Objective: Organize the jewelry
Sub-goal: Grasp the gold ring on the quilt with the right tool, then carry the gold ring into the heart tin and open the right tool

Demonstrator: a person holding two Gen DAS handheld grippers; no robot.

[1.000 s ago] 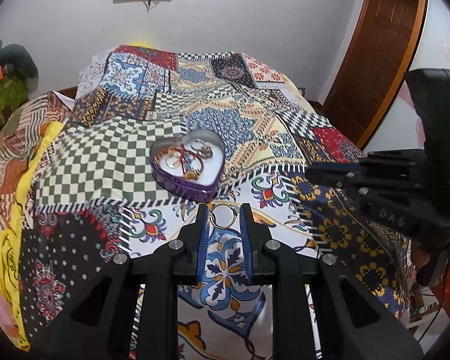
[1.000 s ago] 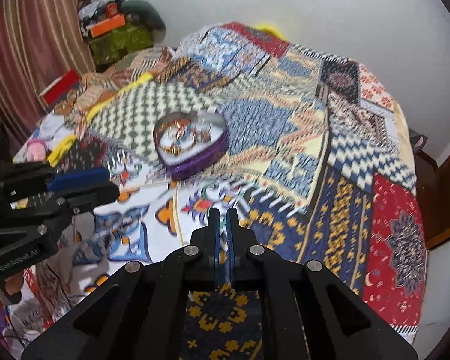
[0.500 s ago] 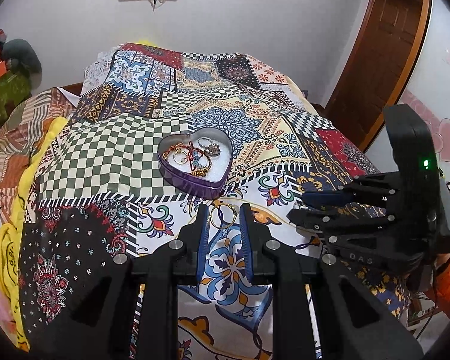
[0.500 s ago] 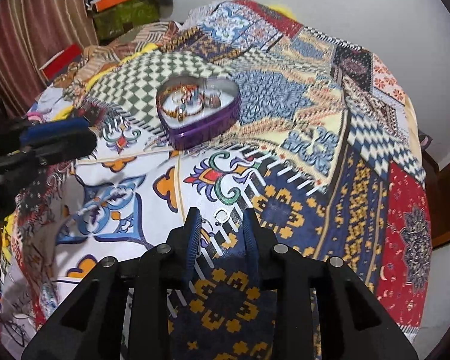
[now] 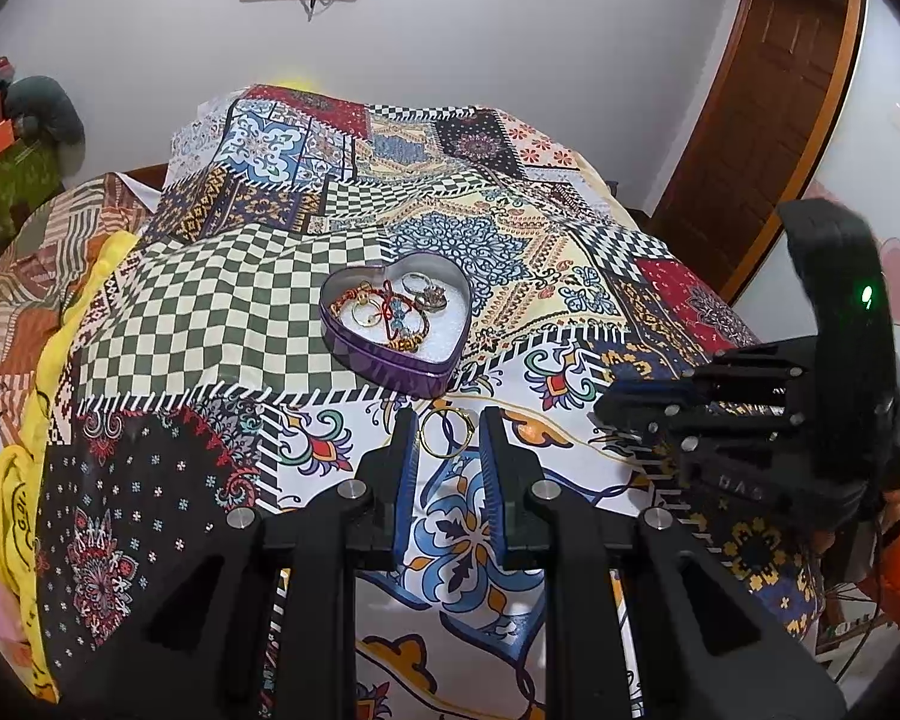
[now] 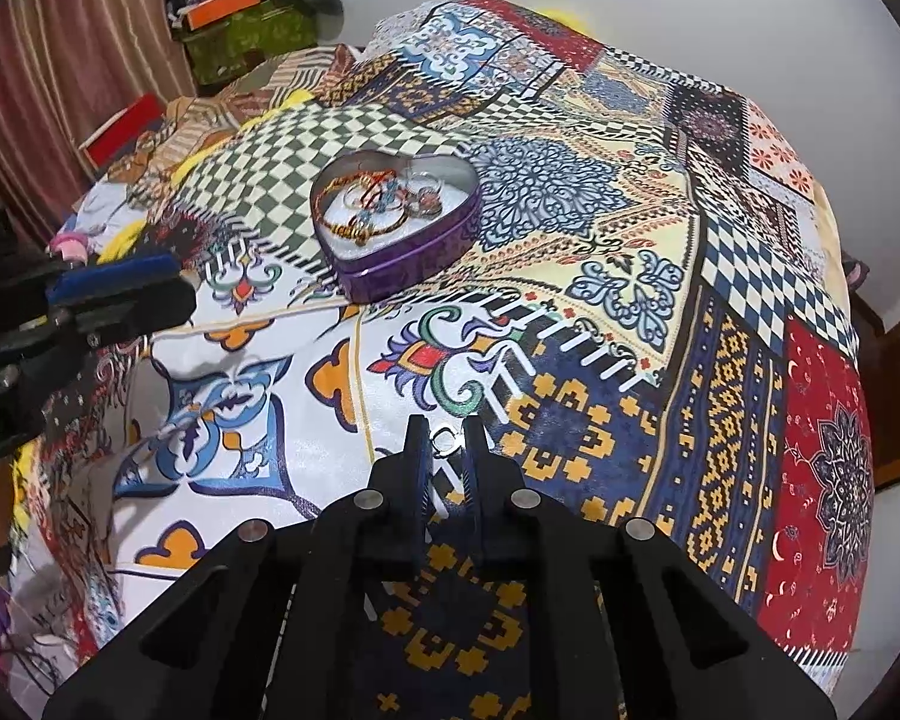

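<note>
a: nearest first, what does the left gripper (image 5: pixel 447 420) have?

b: its jaws stand spread around a gold ring (image 5: pixel 443 433) lying flat on the bedspread (image 5: pixel 210 324). nothing is pinched yet. i'd close slowly and low, so the pads meet the band's sides and not the cloth.

a: and the right gripper (image 6: pixel 448 433)?

b: jaws narrowly apart either side of a small silver ring (image 6: pixel 444 441); whether the pads touch it, i cannot tell. it's tiny and likely to flip, so a soft, square squeeze looks best.

a: where do they go?

b: probably the purple heart tin (image 6: pixel 411 252), just beyond the gold ring, already holding bracelets and rings.

a: room to move?

b: open cloth lies between each gripper and the tin. lift clear of its raised rim, and take turns, since the two grippers sit near each other. the bed's edge drops off on the right.
</note>
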